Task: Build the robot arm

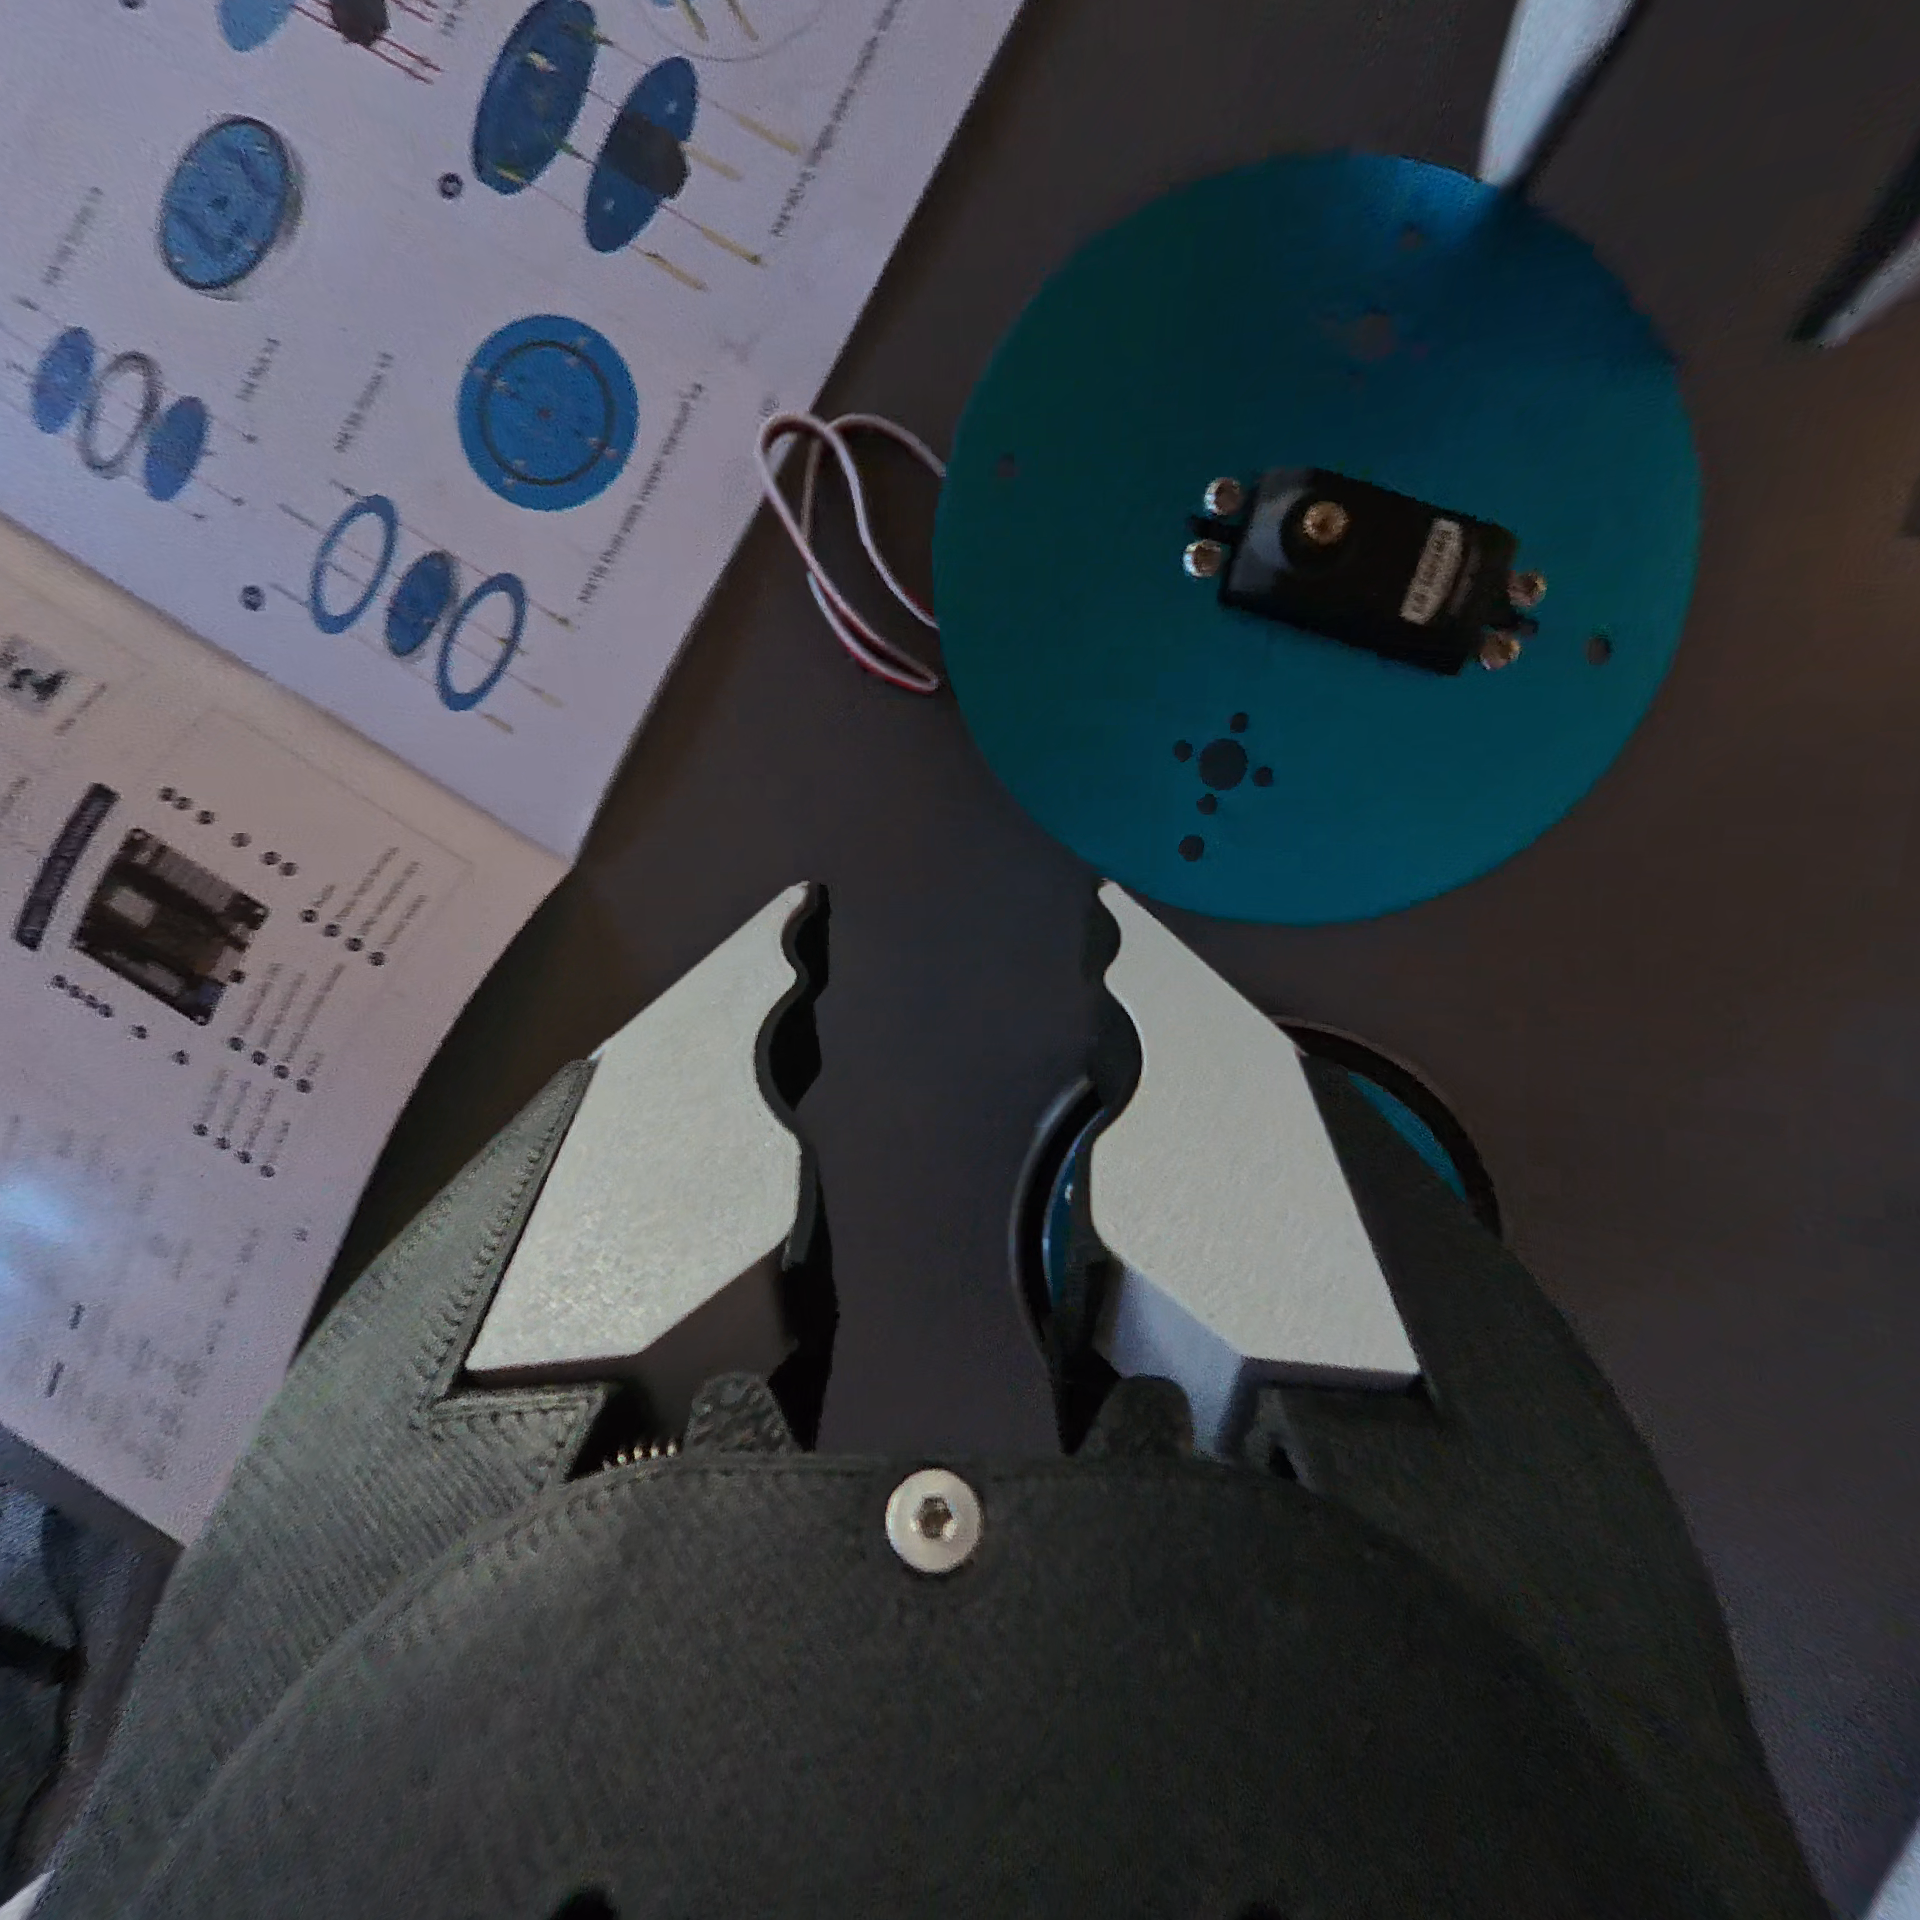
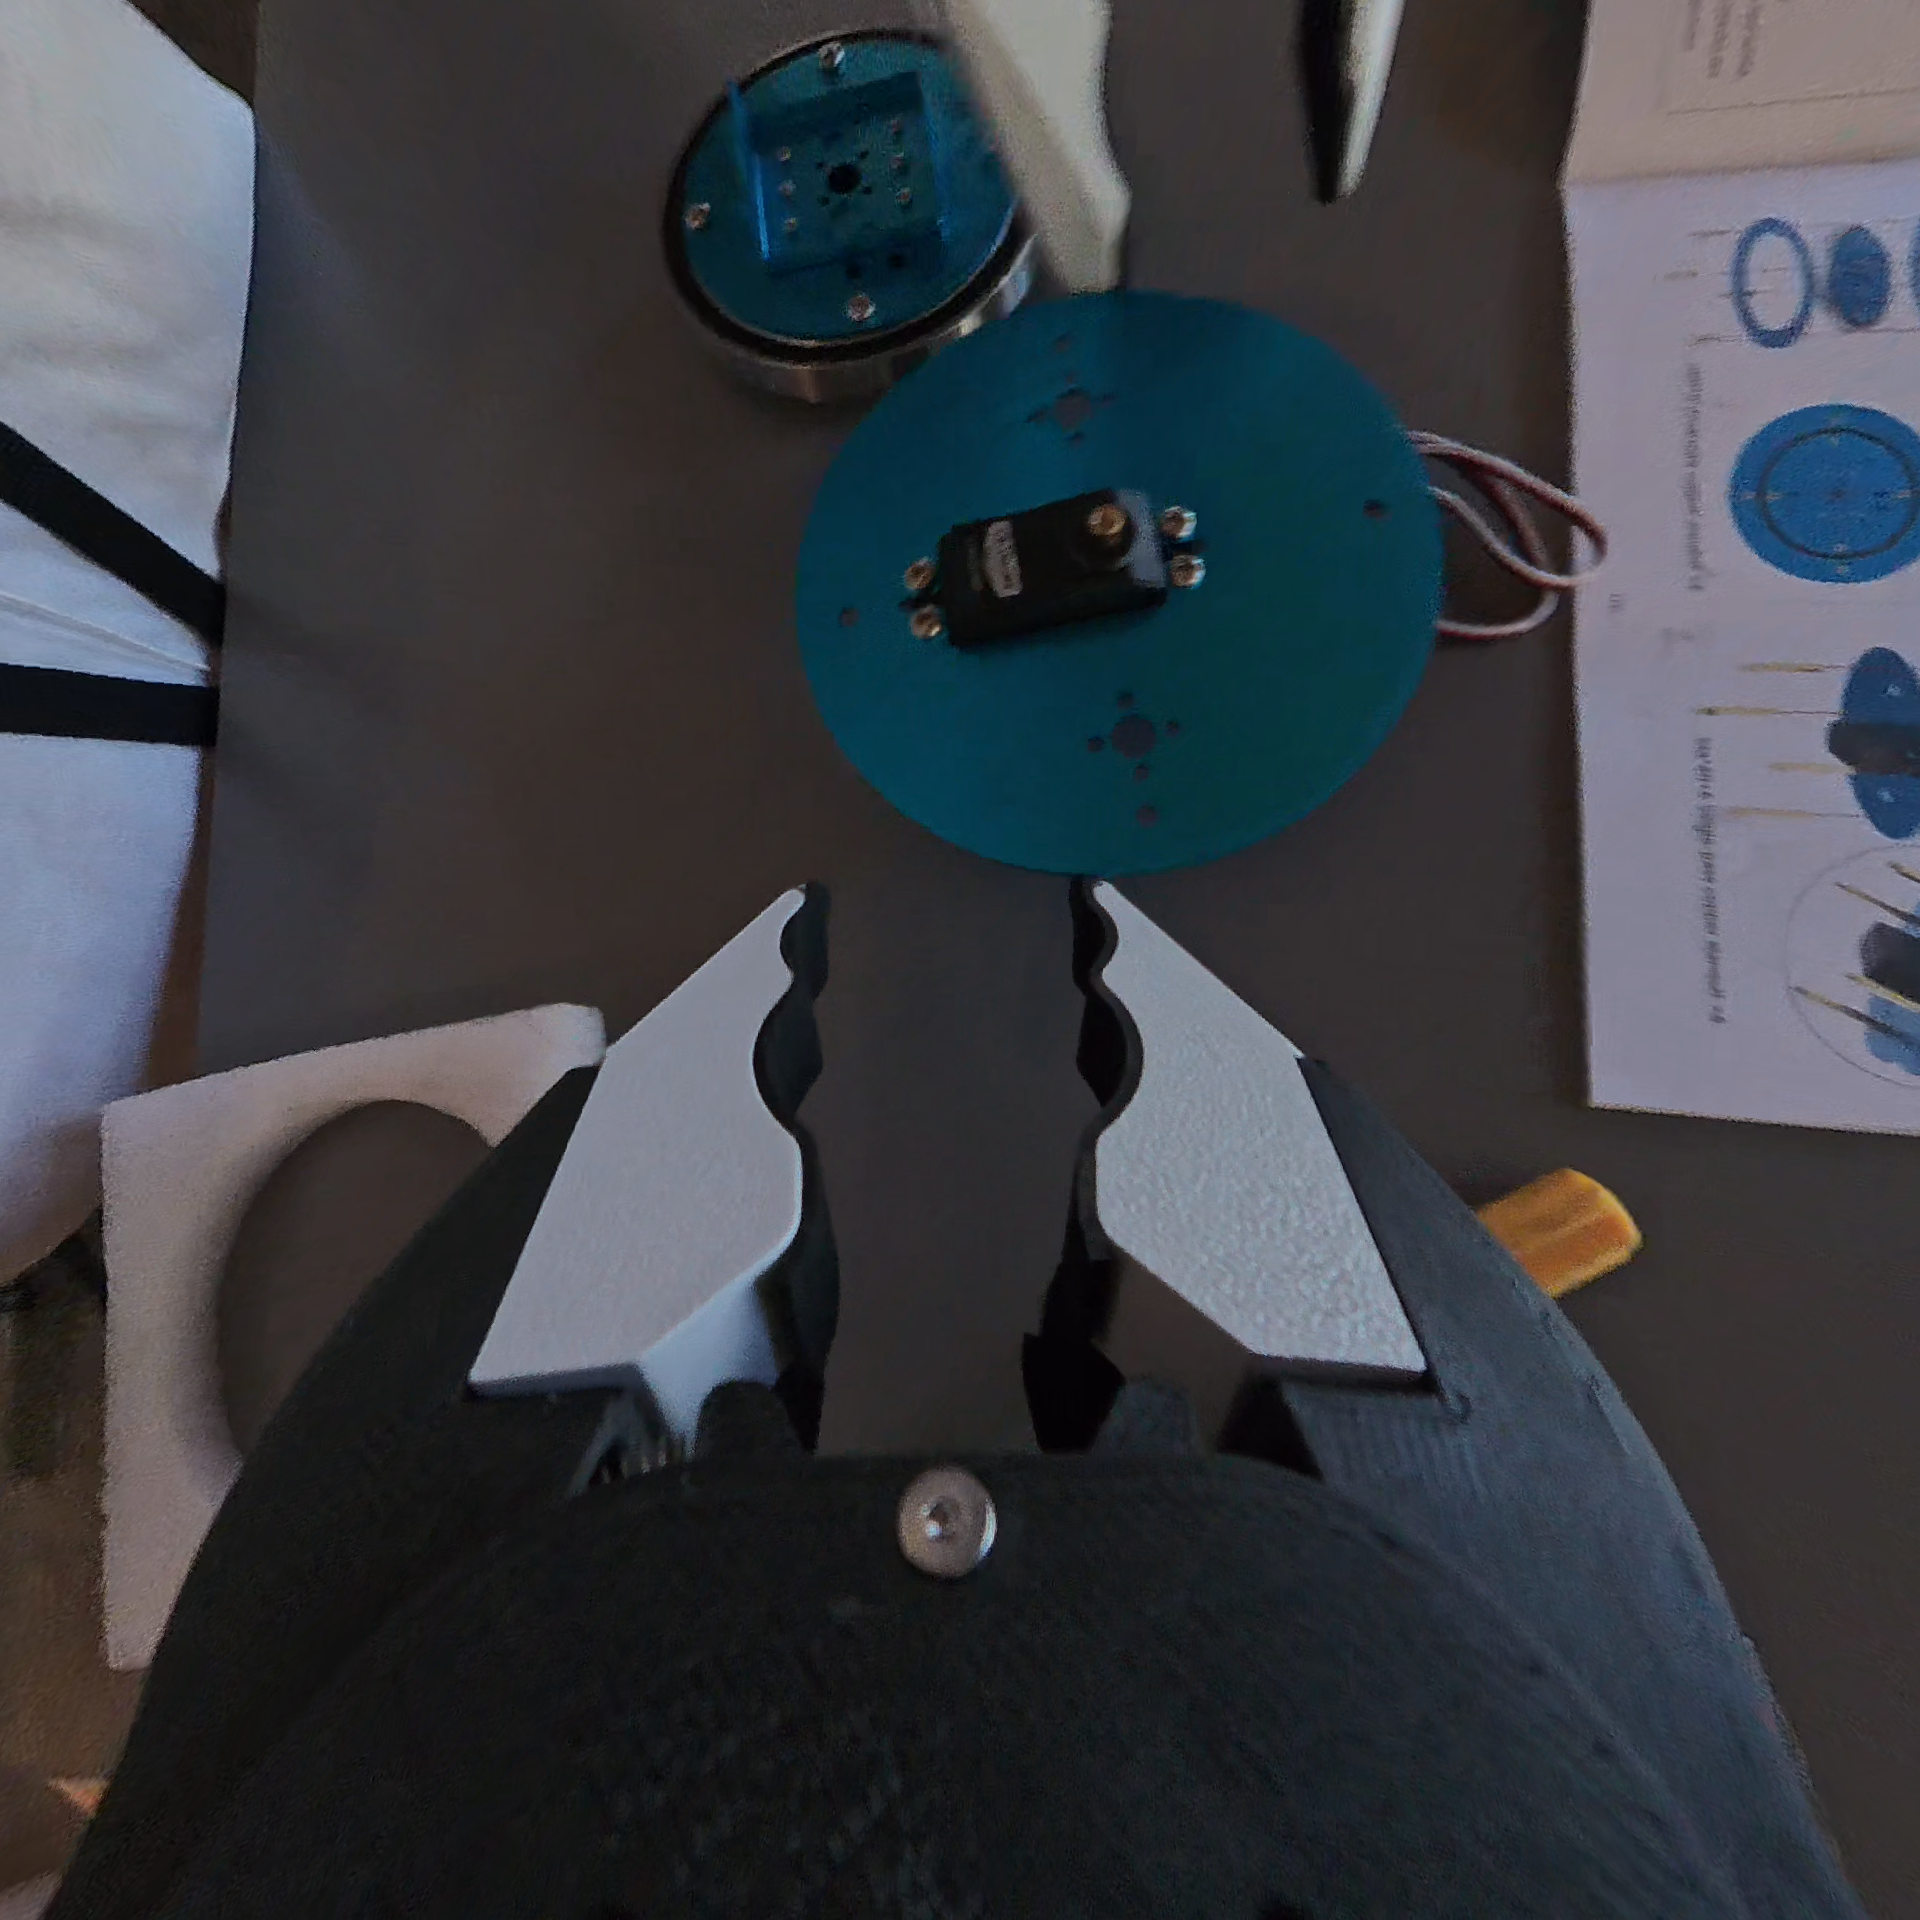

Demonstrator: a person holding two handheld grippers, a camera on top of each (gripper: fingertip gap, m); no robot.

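A round blue plate (image 1: 1195,644) lies flat on the dark table, with a black servo (image 1: 1371,566) screwed into its middle and a red-white wire loop (image 1: 842,540) at its edge. My left gripper (image 1: 961,899) is open and empty, hovering just short of the plate's near rim. In the right wrist view the same plate (image 2: 1226,748) and servo (image 2: 1049,566) lie ahead of my right gripper (image 2: 948,896), which is open and empty. A round bearing base with a blue bracket (image 2: 842,208) sits beyond the plate, and shows under my left gripper's right finger (image 1: 1413,1132).
Printed assembly sheets (image 1: 343,436) lie left of the plate, and at the right in the right wrist view (image 2: 1745,644). A white foam piece (image 2: 260,1143) and white box (image 2: 94,520) lie left. An orange tool handle (image 2: 1558,1236) lies near my right gripper. The other gripper's fingers (image 2: 1049,135) show beyond. It is some 6 cm from my left tips to the black servo (image 1: 1371,566).
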